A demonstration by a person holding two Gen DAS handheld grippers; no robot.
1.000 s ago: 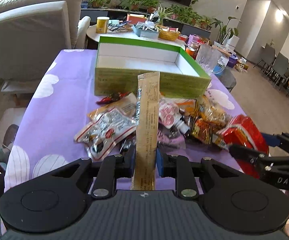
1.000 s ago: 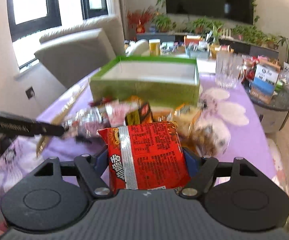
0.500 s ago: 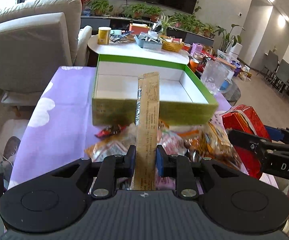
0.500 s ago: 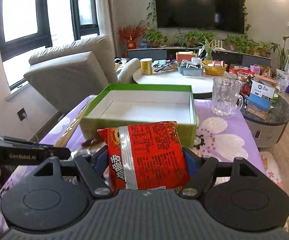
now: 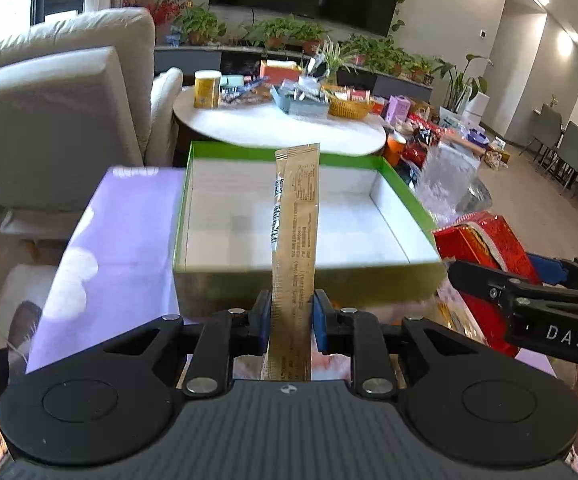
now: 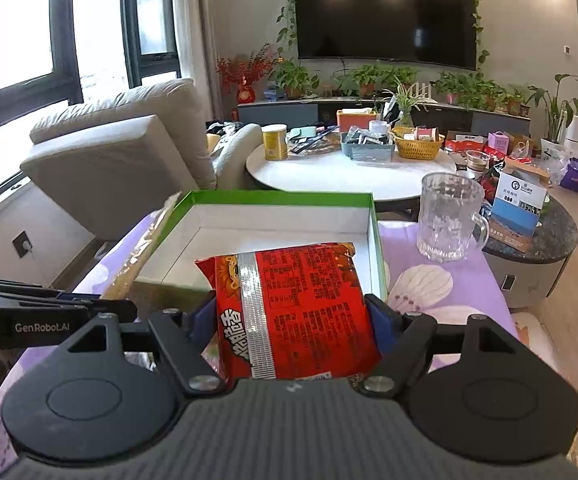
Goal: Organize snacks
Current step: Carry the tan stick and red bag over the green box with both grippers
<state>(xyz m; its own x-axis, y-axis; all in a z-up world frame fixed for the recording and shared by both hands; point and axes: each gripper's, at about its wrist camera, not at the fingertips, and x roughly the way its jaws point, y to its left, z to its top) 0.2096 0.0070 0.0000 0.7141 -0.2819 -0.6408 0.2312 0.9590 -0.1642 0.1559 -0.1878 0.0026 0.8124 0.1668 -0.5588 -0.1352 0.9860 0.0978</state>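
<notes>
The left tongs (image 5: 291,316) grip a long tan stick packet (image 5: 295,236) near its lower end. Its long axis runs straight ahead, away from the tongs, and its far tip reaches over the white floor of the open green-rimmed box (image 5: 405,196). The right tongs (image 6: 295,320) are clamped across the width of a red instant-noodle packet (image 6: 301,304), whose far edge projects past the box's near wall (image 6: 169,288), over the right half of the interior.

Both loads lie directly in front of the box, which stands on the purple flowered surface (image 6: 441,256); the box looks empty where its floor shows. A glass mug (image 6: 451,220) stands just right of the box.

Judging by this, either packet only needs to go forward and down. The stick should lie front to back, left of the noodles.
</notes>
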